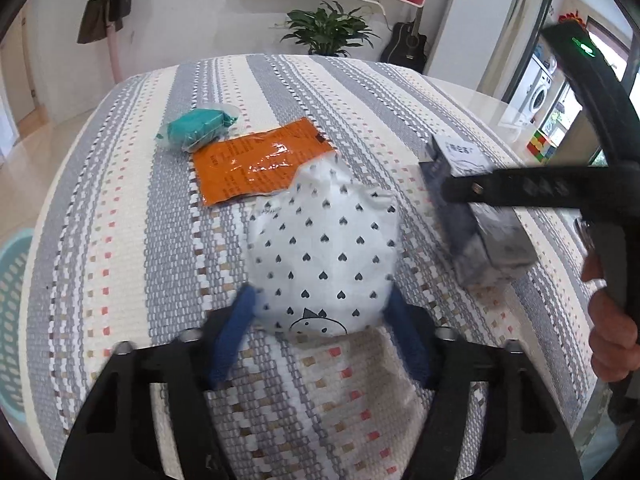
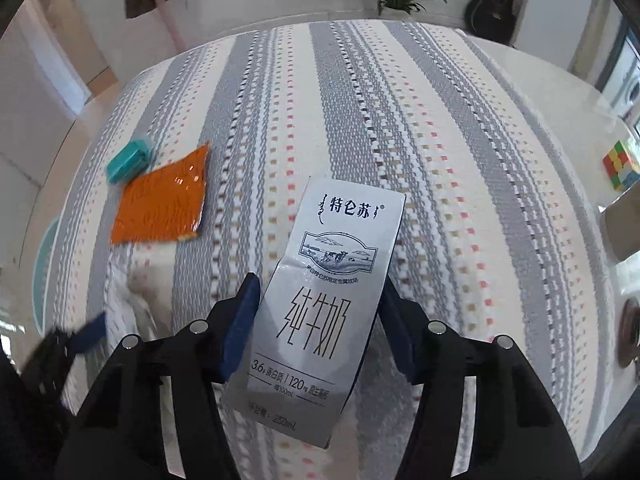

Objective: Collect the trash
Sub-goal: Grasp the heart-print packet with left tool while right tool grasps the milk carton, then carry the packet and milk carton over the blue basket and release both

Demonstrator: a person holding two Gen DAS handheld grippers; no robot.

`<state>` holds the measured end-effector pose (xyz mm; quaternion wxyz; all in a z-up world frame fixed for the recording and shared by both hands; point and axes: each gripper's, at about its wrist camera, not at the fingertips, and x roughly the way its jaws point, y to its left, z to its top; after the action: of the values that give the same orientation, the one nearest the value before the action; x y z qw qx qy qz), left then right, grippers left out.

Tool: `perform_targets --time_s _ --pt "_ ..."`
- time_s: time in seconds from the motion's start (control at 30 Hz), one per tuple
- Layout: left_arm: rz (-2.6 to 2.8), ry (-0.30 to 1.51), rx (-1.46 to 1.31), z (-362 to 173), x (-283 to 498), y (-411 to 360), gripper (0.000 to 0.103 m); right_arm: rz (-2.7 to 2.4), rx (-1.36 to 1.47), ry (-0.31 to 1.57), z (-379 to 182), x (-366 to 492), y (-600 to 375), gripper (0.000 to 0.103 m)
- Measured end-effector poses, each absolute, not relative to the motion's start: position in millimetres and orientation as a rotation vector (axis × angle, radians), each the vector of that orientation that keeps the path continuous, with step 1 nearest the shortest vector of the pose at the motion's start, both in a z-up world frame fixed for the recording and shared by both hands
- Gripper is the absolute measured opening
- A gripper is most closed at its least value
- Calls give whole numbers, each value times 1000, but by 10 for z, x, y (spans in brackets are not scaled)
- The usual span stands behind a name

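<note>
Trash spread over the striped cloth (image 1: 120, 208) on the bench: crumpled white heart-print wrapper (image 1: 324, 256) nearest the left gripper (image 1: 320, 312), milk carton (image 2: 324, 300) lying flat under the right gripper (image 2: 316, 300), orange sachet (image 1: 256, 164) and teal packet in clear film (image 1: 196, 128) further off, touching at their near corners. Step in hand, by the look of it: a double pick-up, one piece per side. Left jaws partly closed, blue pads against both flanks of the wrapper, so gripping it, though loosely on soft paper. Right jaws likewise set against both long edges of the carton near its middle, gripping it; seen also from the left wrist camera, carton still resting on the cloth. Next move likely calls for a straight lift of both pieces without letting the wrapper slip or the carton pivot, then a carry to a bin; pale blue basket (image 1: 14, 300) at the bench's left edge looks the probable destination, though not certain. Sachet and teal packet still to be gathered afterwards.
</note>
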<state>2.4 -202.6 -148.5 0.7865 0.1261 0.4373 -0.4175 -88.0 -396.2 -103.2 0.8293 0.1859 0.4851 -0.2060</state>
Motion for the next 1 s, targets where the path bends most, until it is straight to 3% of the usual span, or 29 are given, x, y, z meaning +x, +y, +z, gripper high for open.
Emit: perform_targets --time_s 0.07,0.13,0.4,0.73,1.0 --pt "-883 934 275 -1481 56 -2001 42 -429 352 1015 -993 -941 -3896 50" --pt "-887 944 246 -1461 87 -1956 6 -407 318 987 -928 -987 -3809 49" --pt "-918 884 75 -987 171 -1523 6 -313 276 862 -437 -905 -3486 49" --pt "-773 823 -145 -353 685 -319 6 -100 99 709 499 -268 -2370 49" --pt "-558 810 -236 -266 1195 806 6 40 -15 730 600 396 -1284 49"
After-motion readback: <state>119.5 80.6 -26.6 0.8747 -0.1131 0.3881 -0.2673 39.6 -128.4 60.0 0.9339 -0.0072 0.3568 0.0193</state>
